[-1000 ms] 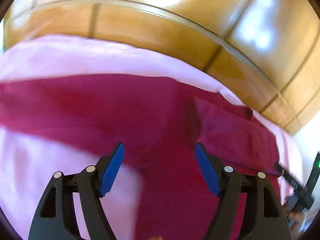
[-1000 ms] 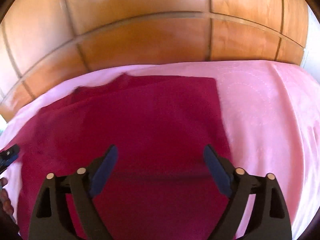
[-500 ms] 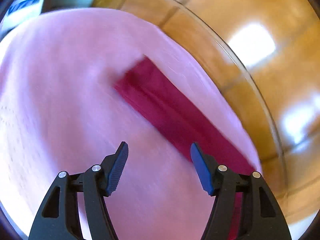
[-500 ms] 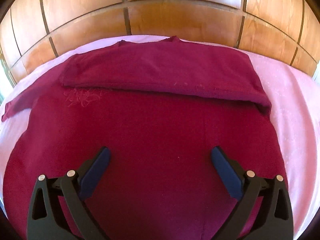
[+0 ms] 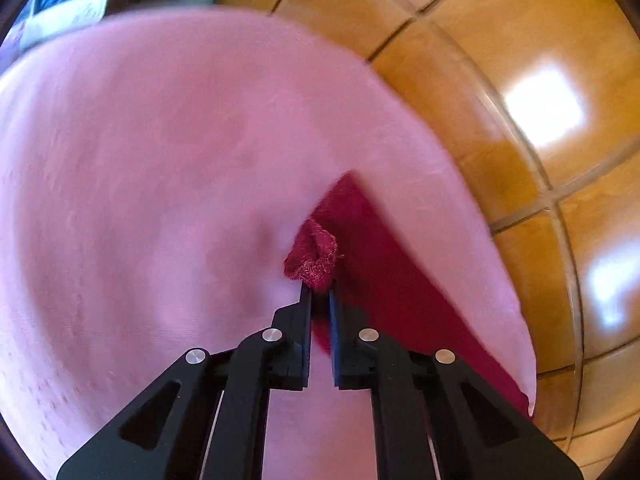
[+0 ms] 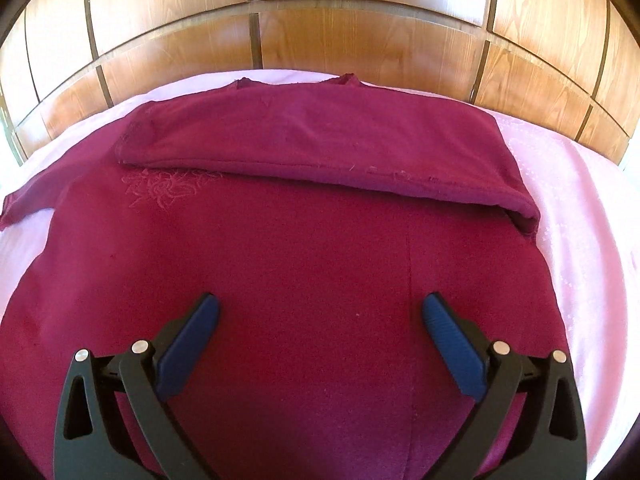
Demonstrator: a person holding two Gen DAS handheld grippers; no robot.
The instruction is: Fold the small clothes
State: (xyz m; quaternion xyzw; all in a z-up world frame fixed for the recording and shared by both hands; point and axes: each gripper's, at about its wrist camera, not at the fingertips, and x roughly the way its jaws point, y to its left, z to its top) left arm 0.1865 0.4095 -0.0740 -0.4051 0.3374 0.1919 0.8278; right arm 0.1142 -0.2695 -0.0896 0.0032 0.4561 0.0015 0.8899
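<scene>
The left gripper [image 5: 319, 294], spread a moment ago, is now closing on the maroon top's sleeve end [image 5: 314, 258] — ready for folding inward — while the right gripper [image 6: 318, 330] is held wide open, empty.

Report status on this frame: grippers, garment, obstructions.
Left hand-held gripper closing on sleeve end. Right hand-held gripper open above maroon top. One sleeve folded in. Nothing in the way.
</scene>
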